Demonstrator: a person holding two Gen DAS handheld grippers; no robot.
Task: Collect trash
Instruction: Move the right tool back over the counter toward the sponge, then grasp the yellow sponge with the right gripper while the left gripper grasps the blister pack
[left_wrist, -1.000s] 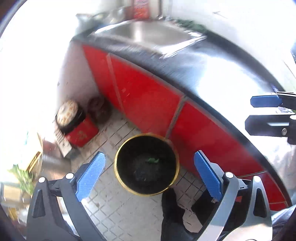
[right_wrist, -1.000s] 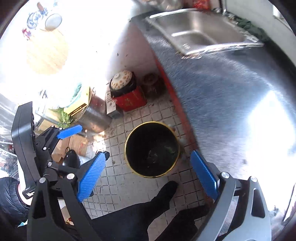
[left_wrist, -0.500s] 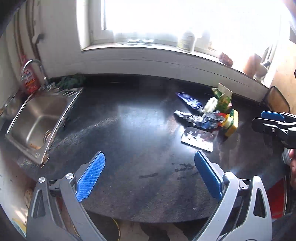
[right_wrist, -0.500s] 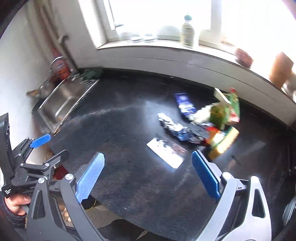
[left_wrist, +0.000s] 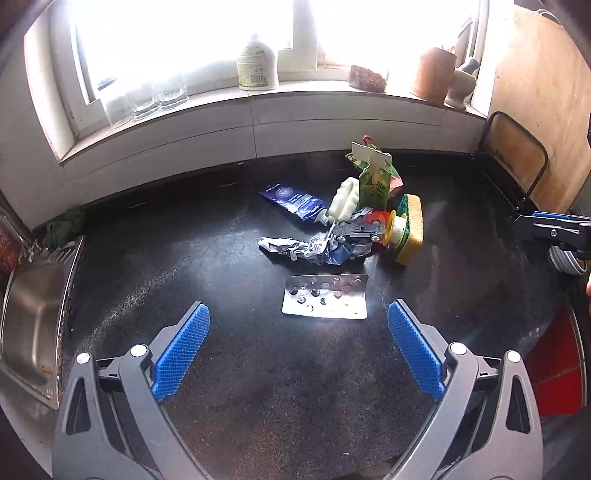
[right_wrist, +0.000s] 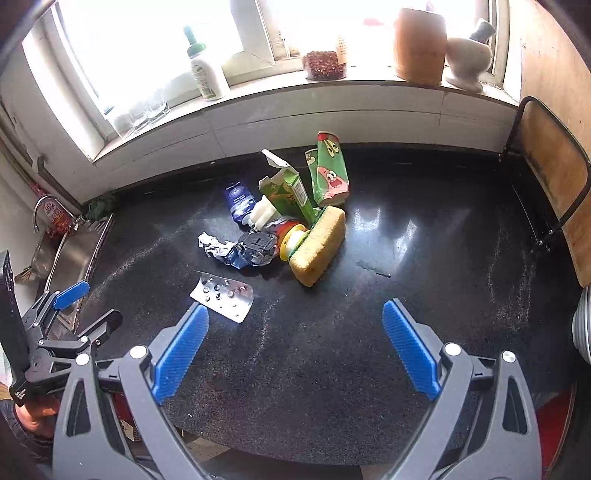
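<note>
I am holding my left gripper (left_wrist: 295, 358) and my right gripper (right_wrist: 293, 354) side by side over the near edge of a dark speckled stone bench (left_wrist: 184, 258), each with its blue-padded fingers (left_wrist: 183, 354) spread wide apart and gripping nothing. I am pointing both at the trash, which is lying in a loose heap at the middle of the bench, well short of the window sill. Nearest me, a flat silver blister pack of pills (left_wrist: 325, 297) is lying alone, just in front of the heap; I judge it the easiest first pick, though its flatness may be making it hard to lift. Behind it, a crumpled silver and blue foil wrapper (left_wrist: 295, 249) is touching a small grey toy car (left_wrist: 360, 229). A yellow sponge with a green scouring face (right_wrist: 318, 251) is leaning against a torn green cardboard carton (right_wrist: 290, 192), with a green cartoon-printed paper cup (right_wrist: 330, 171) just behind. A blue squeezed tube (left_wrist: 293, 199) is lying at the back. A steel sink (left_wrist: 29, 314) is sitting well apart at my left. Nothing is blocking my reach
</note>
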